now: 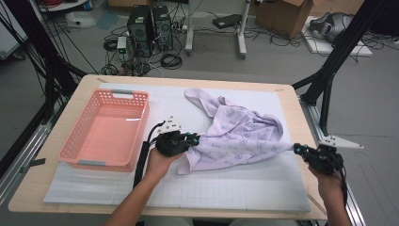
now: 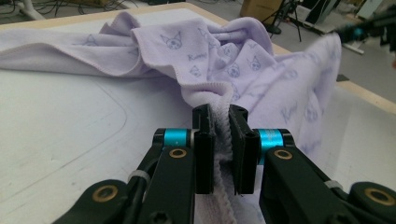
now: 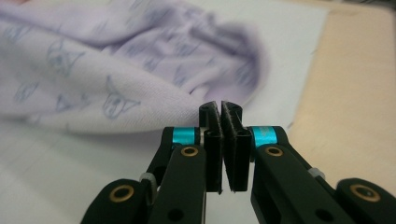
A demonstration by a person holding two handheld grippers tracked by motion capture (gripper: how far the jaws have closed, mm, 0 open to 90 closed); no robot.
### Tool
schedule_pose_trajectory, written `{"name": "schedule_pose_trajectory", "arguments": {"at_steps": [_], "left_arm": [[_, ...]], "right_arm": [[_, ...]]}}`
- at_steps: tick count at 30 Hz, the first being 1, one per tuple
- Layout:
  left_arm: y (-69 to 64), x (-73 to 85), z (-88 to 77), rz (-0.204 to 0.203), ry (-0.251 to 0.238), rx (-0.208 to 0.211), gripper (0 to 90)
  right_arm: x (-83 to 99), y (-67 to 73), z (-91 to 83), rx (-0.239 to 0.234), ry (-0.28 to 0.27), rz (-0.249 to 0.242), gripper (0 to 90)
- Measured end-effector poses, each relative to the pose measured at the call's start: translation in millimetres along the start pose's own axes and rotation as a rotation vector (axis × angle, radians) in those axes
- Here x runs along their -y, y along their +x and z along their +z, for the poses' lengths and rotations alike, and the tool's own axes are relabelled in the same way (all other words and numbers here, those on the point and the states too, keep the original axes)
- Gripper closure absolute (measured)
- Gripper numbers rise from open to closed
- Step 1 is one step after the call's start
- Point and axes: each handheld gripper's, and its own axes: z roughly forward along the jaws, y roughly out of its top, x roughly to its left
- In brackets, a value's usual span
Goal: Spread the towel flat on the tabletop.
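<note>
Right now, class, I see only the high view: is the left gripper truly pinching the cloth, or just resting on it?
Observer: Pinching. In the left gripper view, the left gripper is shut on a bunched hem of the cloth.
Operator: And the right one?
Observer: The right gripper has its pads pressed together, with a corner of the cloth running into their tips.
Operator: What is the print on it?
Observer: Small faces with pointed ears, drawn in blue outline.
</note>
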Motion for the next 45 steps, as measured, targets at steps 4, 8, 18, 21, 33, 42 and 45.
{"name": "schedule_pose_trajectory", "arguments": {"at_steps": [4,8,18,21,33,42,45], "left_arm": [[14.3,-0.3,0.4,-0.039,-0.021,-0.085,81.7],[40.3,4.5,-4.6,-0.078,-0.022,-0.244,81.9],[52.2,9.3,-4.6,-0.123,-0.035,-0.298,61.0],[48.4,9.3,-8.4,-0.126,-0.023,-0.269,44.3],[26.0,42.1,-27.0,-0.056,0.081,-0.218,38.3],[23.0,54.0,-25.1,-0.078,0.161,-0.184,41.8],[19.1,53.9,-20.9,-0.046,0.207,-0.166,42.8]], "right_arm": [[-30.9,2.7,32.4,0.029,-0.028,0.000,87.4],[-55.8,17.1,75.3,0.041,-0.014,-0.023,87.4],[-86.5,33.2,137.1,0.084,-0.014,0.015,86.2],[-85.1,38.6,133.0,0.047,-0.020,0.024,67.4],[-25.1,57.7,64.7,-0.058,0.002,-0.069,67.8],[11.0,67.5,87.6,-0.067,0.145,-0.081,70.4],[9.7,72.2,97.3,-0.079,0.151,-0.043,62.2]]}}
